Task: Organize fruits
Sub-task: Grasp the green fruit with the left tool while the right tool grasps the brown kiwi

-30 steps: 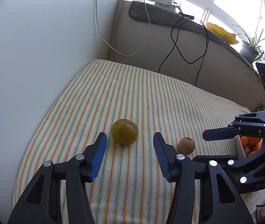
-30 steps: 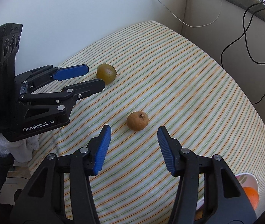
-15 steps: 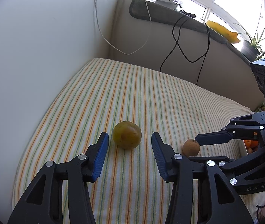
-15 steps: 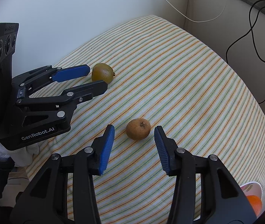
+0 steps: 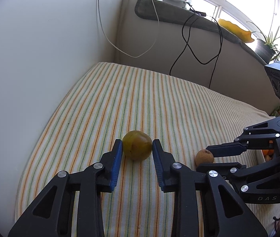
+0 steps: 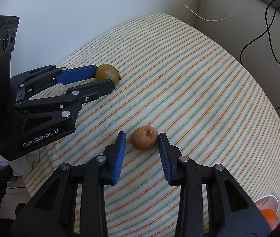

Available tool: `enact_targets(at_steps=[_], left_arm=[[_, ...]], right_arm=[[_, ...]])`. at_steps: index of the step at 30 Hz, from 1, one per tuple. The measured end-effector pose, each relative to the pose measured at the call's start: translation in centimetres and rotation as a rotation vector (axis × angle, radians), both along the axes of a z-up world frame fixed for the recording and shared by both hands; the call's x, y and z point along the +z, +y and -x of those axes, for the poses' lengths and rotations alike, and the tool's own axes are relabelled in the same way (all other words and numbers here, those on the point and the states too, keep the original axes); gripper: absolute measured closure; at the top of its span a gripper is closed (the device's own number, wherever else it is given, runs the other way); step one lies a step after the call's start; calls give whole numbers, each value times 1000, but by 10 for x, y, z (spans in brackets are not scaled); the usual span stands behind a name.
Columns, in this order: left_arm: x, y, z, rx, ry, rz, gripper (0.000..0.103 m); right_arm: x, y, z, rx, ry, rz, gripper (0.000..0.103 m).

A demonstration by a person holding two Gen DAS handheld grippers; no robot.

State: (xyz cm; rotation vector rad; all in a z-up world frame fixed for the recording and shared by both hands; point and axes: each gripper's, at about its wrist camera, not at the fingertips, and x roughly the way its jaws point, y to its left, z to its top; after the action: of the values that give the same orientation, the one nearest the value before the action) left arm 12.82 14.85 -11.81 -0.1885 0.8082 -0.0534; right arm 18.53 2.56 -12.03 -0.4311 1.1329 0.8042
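Observation:
A round yellow-green fruit [image 5: 137, 145] lies on the striped cloth [image 5: 140, 98]. My left gripper [image 5: 137, 148] has its blue pads on both sides of it, touching or nearly so. It also shows in the right wrist view [image 6: 107, 74] between the left gripper's fingers [image 6: 76, 77]. A smaller brown fruit [image 6: 144, 140] lies between the pads of my right gripper [image 6: 142, 144]; the right pad touches it, the left pad stands a little off. The brown fruit also shows in the left wrist view [image 5: 204, 156].
A white bowl [image 6: 268, 202] holding orange fruit [image 6: 270, 217] sits at the cloth's near right edge. A white wall lies to the left. Cables [image 5: 187, 45] hang from a ledge at the back, with a potted plant [image 5: 264, 45] on it.
Both grippers moved forward onto their fruits and narrowed. The left pads now flank the yellow-green fruit; the right pads now flank the brown fruit.

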Motion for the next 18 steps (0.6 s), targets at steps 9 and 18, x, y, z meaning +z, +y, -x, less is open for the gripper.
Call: enact_targets(at_steps=[9, 18], left_arm=[[2, -4, 4, -12, -14, -20, 76], [11, -10, 16, -31, -34, -18, 77]], right_arm=[[1, -5, 3, -9, -2, -14, 73], [10, -10, 7, -7, -17, -36, 74]])
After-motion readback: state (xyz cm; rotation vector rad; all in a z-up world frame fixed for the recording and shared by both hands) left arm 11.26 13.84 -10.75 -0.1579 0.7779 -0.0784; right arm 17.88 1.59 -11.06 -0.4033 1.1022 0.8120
